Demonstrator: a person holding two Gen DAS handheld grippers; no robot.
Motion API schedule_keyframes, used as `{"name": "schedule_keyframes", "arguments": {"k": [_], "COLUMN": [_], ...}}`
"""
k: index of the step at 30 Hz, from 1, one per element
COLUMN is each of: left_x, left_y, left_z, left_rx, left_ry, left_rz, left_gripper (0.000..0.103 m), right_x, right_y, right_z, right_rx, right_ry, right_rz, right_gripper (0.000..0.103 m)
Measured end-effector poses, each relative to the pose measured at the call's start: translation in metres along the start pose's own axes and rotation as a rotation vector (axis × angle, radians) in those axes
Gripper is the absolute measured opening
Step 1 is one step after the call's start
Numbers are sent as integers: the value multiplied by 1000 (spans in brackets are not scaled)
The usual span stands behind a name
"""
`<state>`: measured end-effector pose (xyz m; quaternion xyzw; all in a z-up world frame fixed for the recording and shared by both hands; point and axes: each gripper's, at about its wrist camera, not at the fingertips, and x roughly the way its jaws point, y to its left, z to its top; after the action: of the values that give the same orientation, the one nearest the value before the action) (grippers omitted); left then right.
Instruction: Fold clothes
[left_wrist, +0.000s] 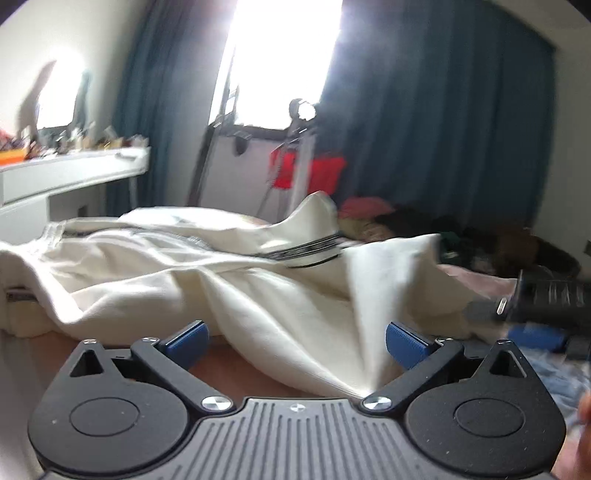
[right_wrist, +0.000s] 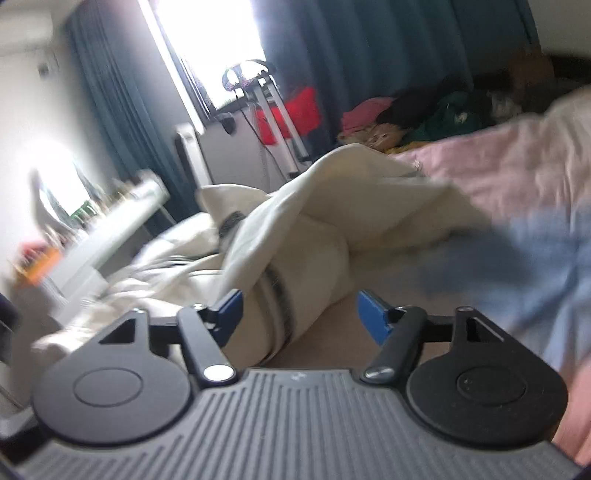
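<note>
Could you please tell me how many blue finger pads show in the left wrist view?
2: one pad at lower left, one pad at lower right, cream garment lying between them.

Left gripper (left_wrist: 295, 345) — black linkage arms hinged on silver round-head screws, each ending in a blue ribbed plastic finger pad (left_wrist: 404, 345). Two black teardrop-shaped plates flank the arms, each with a raised round disc and a triangular cut-out near its tip. Between the plates sits a grey ridged body with parallel grooves and a small cross-head screw at its top centre.

Right gripper (right_wrist: 299, 317) — same build: black arms, silver pivot screws, blue finger pads (right_wrist: 373, 317), black teardrop-shaped plates with discs, grey grooved body. Much of it is blurred.
</note>
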<state>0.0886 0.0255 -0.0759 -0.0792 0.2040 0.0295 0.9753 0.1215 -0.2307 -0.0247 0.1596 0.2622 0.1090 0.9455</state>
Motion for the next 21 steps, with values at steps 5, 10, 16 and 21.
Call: {"name": "schedule_keyframes", "arguments": {"k": [5, 10, 16, 21], "left_x": [35, 83, 113, 112], "left_y": [23, 40, 44, 41], "left_z": [3, -10, -28, -35], "left_rx": [-71, -160, -161, -181], "left_ry": [58, 185, 189, 122], "left_rz": [46, 73, 73, 113], "left_gripper": [103, 103, 103, 103], "right_x": [69, 165, 274, 300], "right_y": [3, -21, -84, -110], "right_z": [80, 147, 155, 152], "right_rx": [26, 122, 249, 234], "right_ry": [-2, 23, 239, 238], "right_rz": [36, -92, -291, -342], "right_gripper": [70, 69, 69, 11]}}
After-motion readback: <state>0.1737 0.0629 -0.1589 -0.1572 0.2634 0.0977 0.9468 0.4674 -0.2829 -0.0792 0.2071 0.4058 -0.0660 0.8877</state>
